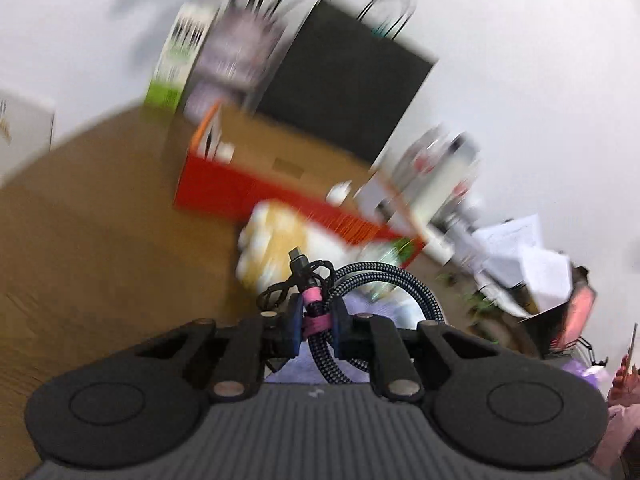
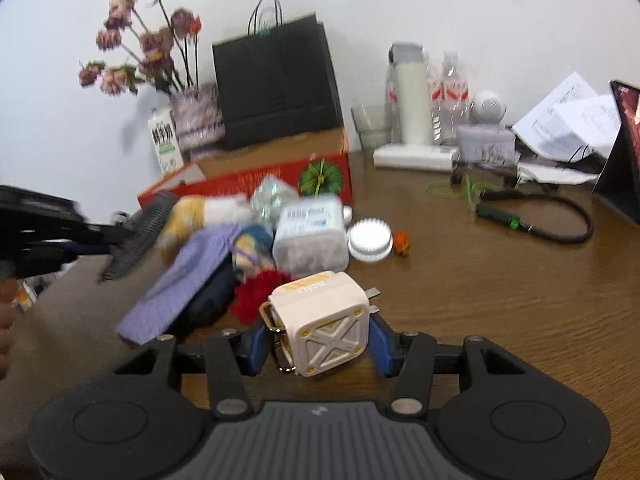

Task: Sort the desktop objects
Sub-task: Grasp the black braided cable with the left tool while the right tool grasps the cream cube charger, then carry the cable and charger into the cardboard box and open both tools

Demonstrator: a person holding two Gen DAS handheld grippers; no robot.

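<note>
My left gripper (image 1: 316,320) is shut on a coiled braided cable (image 1: 384,276) bound with a pink tie, held in the air above the wooden desk (image 1: 100,240); the view is tilted and blurred. The same gripper shows at the left edge of the right wrist view (image 2: 80,236). My right gripper (image 2: 320,344) is shut on a cream charger plug (image 2: 324,324) with prongs pointing right, just above the desk (image 2: 500,300). A red open box (image 2: 256,180) stands behind a pile of objects (image 2: 260,240).
The pile holds a purple cloth (image 2: 188,280), a plastic jar (image 2: 310,236), a white lid (image 2: 369,240) and a red pompom (image 2: 260,288). A black bag (image 2: 276,80), flowers (image 2: 148,52), bottles (image 2: 412,96), papers (image 2: 568,116) and a black cable (image 2: 552,220) stand behind.
</note>
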